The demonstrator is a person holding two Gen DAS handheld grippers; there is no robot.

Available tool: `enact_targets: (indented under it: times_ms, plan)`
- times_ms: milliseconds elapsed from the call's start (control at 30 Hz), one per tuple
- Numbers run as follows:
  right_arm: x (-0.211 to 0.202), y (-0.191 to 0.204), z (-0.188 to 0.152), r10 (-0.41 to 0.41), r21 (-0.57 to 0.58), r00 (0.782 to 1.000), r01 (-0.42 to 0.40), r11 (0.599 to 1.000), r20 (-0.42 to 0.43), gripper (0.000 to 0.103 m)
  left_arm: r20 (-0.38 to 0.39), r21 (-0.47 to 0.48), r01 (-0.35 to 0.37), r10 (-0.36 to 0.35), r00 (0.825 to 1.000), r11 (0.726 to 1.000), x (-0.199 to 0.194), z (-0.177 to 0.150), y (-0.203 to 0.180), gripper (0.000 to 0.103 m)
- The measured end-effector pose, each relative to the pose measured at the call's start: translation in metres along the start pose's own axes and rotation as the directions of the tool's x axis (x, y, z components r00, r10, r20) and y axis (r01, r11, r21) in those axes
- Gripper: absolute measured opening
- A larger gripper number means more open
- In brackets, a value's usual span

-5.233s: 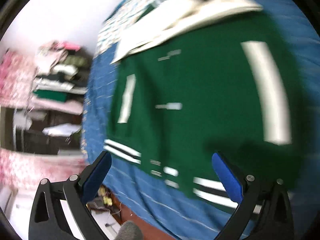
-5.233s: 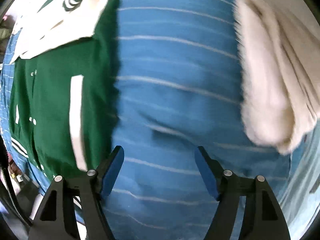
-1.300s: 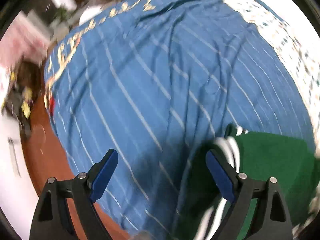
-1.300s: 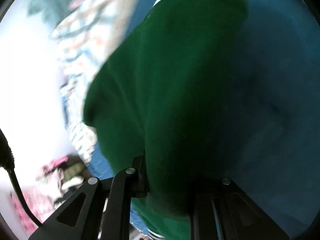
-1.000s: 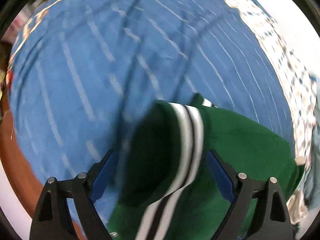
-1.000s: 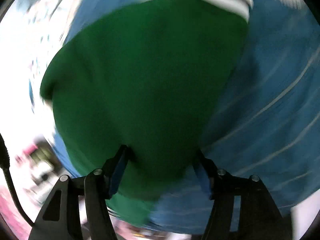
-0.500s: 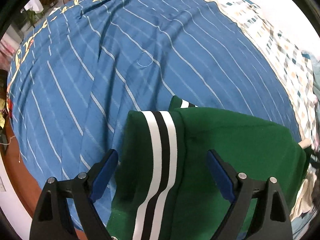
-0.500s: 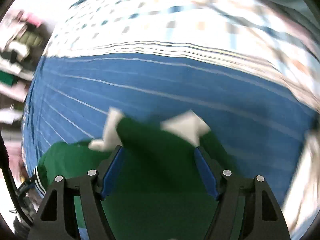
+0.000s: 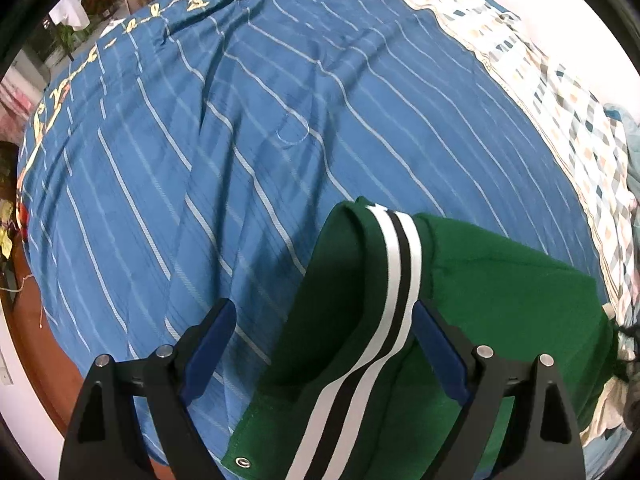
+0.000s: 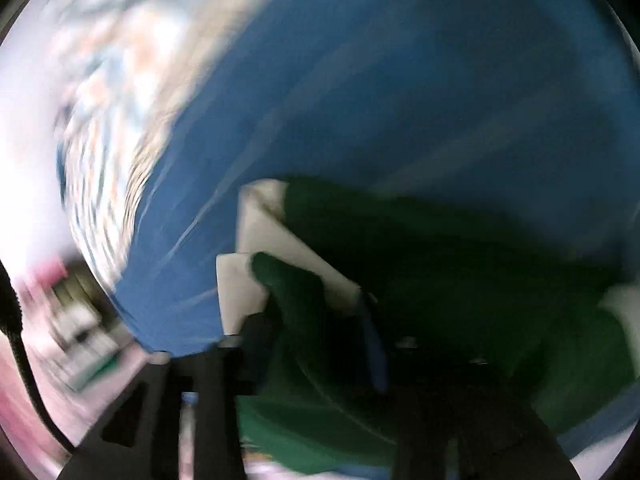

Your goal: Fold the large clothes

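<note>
Here the spread left claw (image 9: 322,344) hovers over the green jacket (image 9: 500,296); the closing right claw (image 10: 316,320), jacket fabric between its jaws, should next carry that fold over.

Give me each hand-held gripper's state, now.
Left hand-held gripper: open, green jacket hem between the pads, not pinched.
Right hand-held gripper: jaws closing around green jacket fabric; blurred, grip cannot be told.

matt green cloth jacket (image 9: 500,292)
</note>
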State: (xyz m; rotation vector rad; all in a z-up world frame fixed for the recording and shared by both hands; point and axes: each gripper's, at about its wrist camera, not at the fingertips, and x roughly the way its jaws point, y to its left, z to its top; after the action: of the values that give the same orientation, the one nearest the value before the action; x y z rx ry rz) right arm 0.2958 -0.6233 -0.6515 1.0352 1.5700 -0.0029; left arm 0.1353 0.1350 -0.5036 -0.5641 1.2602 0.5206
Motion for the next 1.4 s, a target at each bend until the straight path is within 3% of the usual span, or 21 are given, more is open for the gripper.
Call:
enact_targets:
  times_ms: [100,300,367,400,433,533,633,700,733,800,833,900,967,1000,1067,1133,1200,1267,1300,1333,1400]
  plan:
    - [-0.025,0.048,-0.005,-0.079,-0.296,0.991,0.109,0.949,0.112,0.067,0.004,0.018,0.000,0.000,1.000,1.000,0.000,0.002,-0.003,0.090]
    - [0.029,0.105,0.005,-0.194,-0.566,0.981,0.160,0.809,0.000,0.066,0.004,0.038,0.009,-0.009,1.000,0.999,0.008,0.004,-0.017,0.090]
    - [0.044,0.099,0.015,-0.213,-0.508,0.977,0.179,0.842,-0.008,0.006,0.013,0.042,0.009,-0.010,1.000,0.999,0.008,0.006,-0.021,0.090]
    - [0.038,0.080,0.015,-0.187,-0.444,0.982,0.156,0.882,-0.026,0.005,0.014,0.045,0.015,-0.016,1.000,0.999,0.007,0.006,-0.023,0.090]
    - [0.025,0.062,0.021,-0.083,-0.307,0.996,0.072,0.949,-0.021,0.004,0.017,0.049,0.014,-0.015,1.000,0.999,0.007,0.007,-0.025,0.090]
    - [-0.015,0.010,0.021,0.068,-0.021,0.997,-0.067,0.998,0.036,0.004,0.022,0.063,0.014,-0.016,1.000,0.998,0.008,0.009,-0.027,0.090]
    - [-0.010,0.017,0.013,-0.074,-0.178,0.997,0.074,0.981,0.007,0.006,0.015,0.054,0.021,-0.022,1.000,0.998,0.015,0.013,-0.026,0.090]
    - [-0.003,0.031,0.009,-0.160,-0.302,0.987,0.149,0.942,-0.013,0.026,0.001,0.041,0.050,-0.050,0.999,0.998,0.025,0.019,-0.026,0.090]
    - [-0.006,0.038,0.008,-0.183,-0.345,0.983,0.174,0.922,0.007,0.043,-0.021,0.029,0.073,-0.072,0.997,0.997,0.034,0.023,-0.027,0.090]
    - [-0.008,0.054,0.004,-0.174,-0.429,0.984,0.176,0.886,0.043,0.069,-0.045,0.017,0.110,-0.109,0.993,0.994,0.050,0.028,-0.032,0.088]
    - [-0.007,0.060,0.004,-0.164,-0.468,0.986,0.164,0.868,0.040,0.072,-0.039,0.017,0.113,-0.113,0.993,0.993,0.054,0.030,-0.035,0.080]
    - [0.006,0.061,0.005,-0.165,-0.502,0.986,0.134,0.854,-0.017,0.072,-0.012,0.047,0.134,-0.134,0.991,0.990,0.054,0.034,-0.047,0.033]
    - [0.029,0.058,0.009,-0.167,-0.478,0.982,0.104,0.872,-0.091,0.064,0.014,0.104,0.100,-0.102,0.995,0.990,0.043,0.036,-0.064,0.018]
    - [0.034,0.055,0.010,-0.144,-0.473,0.985,0.081,0.877,-0.099,0.035,0.041,0.135,0.079,-0.085,0.996,0.988,0.034,0.036,-0.073,0.016]
    - [0.038,0.059,0.007,-0.088,-0.444,0.992,0.040,0.895,-0.090,0.019,0.087,0.149,0.088,-0.102,0.991,0.985,0.012,0.040,-0.081,0.016]
    - [0.032,0.044,-0.003,0.021,-0.323,0.998,-0.037,0.946,-0.053,0.015,0.116,0.167,0.122,-0.142,0.983,0.978,-0.002,0.049,-0.085,0.016]
    - [0.017,0.028,0.000,0.063,-0.200,0.998,-0.061,0.978,-0.001,0.014,0.081,0.181,0.153,-0.170,0.982,0.972,0.011,0.060,-0.091,0.016]
    - [0.028,0.011,0.011,0.027,-0.137,0.998,-0.034,0.990,-0.059,0.014,-0.008,0.200,0.126,-0.127,0.992,0.972,0.047,0.067,-0.098,0.020]
    - [0.040,0.007,0.015,-0.019,-0.128,0.994,0.005,0.992,-0.110,0.019,-0.046,0.191,0.118,-0.112,0.993,0.974,0.058,0.068,-0.096,0.020]
    - [0.049,0.008,0.018,-0.079,-0.151,0.987,0.057,0.987,-0.143,0.033,-0.074,0.176,0.120,-0.108,0.991,0.977,0.066,0.069,-0.095,0.021]
    - [0.042,0.029,0.017,-0.166,-0.264,0.982,0.137,0.955,-0.094,0.053,-0.066,0.166,0.128,-0.119,0.991,0.978,0.059,0.070,-0.094,0.022]
